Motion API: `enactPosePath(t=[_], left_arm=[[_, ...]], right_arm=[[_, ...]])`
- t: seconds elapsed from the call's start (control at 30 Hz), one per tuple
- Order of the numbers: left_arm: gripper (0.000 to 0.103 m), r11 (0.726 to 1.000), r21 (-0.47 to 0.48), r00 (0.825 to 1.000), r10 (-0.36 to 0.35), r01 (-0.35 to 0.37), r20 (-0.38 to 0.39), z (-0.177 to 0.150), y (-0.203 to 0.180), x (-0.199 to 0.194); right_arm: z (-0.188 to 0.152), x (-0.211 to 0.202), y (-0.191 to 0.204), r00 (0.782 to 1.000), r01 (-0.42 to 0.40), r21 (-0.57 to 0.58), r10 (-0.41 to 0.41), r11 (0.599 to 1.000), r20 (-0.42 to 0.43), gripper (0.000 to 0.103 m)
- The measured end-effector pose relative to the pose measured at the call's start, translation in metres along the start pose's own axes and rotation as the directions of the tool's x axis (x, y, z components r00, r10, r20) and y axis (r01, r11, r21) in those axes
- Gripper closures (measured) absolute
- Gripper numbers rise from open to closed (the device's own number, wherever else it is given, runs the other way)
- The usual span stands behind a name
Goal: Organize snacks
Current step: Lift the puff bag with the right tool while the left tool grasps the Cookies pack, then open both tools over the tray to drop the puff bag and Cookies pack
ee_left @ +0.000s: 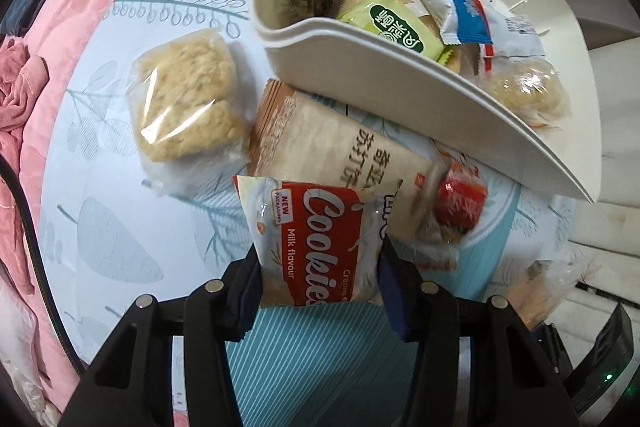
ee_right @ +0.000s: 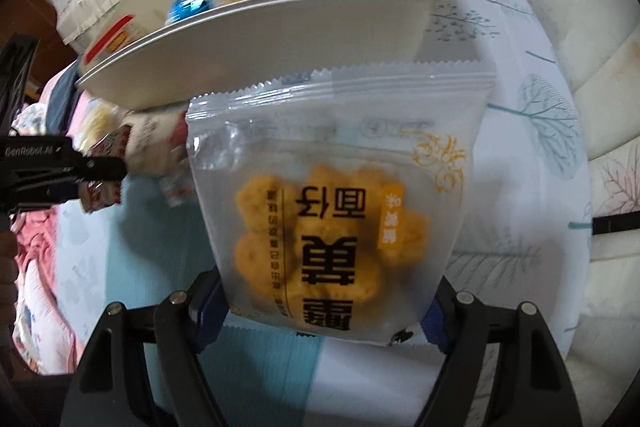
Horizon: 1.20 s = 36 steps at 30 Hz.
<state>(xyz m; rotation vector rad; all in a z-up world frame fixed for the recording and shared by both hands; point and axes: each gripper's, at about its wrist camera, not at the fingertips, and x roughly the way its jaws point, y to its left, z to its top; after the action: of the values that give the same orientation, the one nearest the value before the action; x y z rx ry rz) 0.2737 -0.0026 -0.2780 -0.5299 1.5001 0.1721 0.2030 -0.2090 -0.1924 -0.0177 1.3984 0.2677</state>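
My left gripper (ee_left: pixel 318 273) is shut on a red and white Cookies packet (ee_left: pixel 316 243), held above the bed sheet in front of the white bin (ee_left: pixel 360 67). The bin holds several snack packets. A beige cracker pack (ee_left: pixel 340 155) and a clear-wrapped crumbly cake (ee_left: pixel 186 99) lie on the sheet before the bin. My right gripper (ee_right: pixel 326 311) is shut on a frosted bag of orange pastries (ee_right: pixel 332 199), held up in front of the white bin (ee_right: pixel 280 35). The left gripper (ee_right: pixel 80 167) with its packet shows at the left of the right wrist view.
A pink quilt (ee_left: pixel 60 47) lies along the left of the patterned sheet (ee_left: pixel 120 227). A teal striped cloth (ee_left: pixel 320 367) lies under my left gripper. White cushions (ee_right: pixel 592 27) stand at the right. A clear packet (ee_left: pixel 540 287) lies at the right edge.
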Motion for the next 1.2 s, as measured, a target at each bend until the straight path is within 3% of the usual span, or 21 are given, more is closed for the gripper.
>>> enactPosePath(t=[0.23, 0.47, 0.7, 0.93, 1.2], left_arm=[[0.053, 0.999, -0.021, 0.999, -0.039, 0.039, -0.008, -0.017, 0.024, -0.031], [0.053, 0.999, 0.001, 0.998, -0.048, 0.048, 0.05, -0.024, 0.042, -0.079], [0.053, 0.997, 0.039, 0.988, -0.064, 0.059, 0.14, -0.008, 0.045, -0.128], [0.053, 0.995, 0.078, 0.973, -0.072, 0.056, 0.221, 0.018, 0.027, -0.157], [0.053, 0.992, 0.094, 0.948, -0.107, 0.082, 0.301, 0.048, 0.002, -0.164]], right_arm=[[-0.01, -0.018, 0.052, 0.996, -0.087, -0.134, 0.087, 0.987, -0.004, 0.024], [0.005, -0.042, 0.104, 0.989, -0.136, -0.294, 0.148, 0.946, 0.019, 0.024], [0.039, -0.074, 0.136, 0.973, -0.13, -0.397, 0.194, 0.909, 0.126, 0.024], [0.069, -0.083, 0.133, 0.948, -0.114, -0.379, 0.215, 0.918, 0.234, 0.024], [0.105, -0.072, 0.106, 0.913, -0.081, -0.243, 0.17, 0.967, 0.371, 0.024]])
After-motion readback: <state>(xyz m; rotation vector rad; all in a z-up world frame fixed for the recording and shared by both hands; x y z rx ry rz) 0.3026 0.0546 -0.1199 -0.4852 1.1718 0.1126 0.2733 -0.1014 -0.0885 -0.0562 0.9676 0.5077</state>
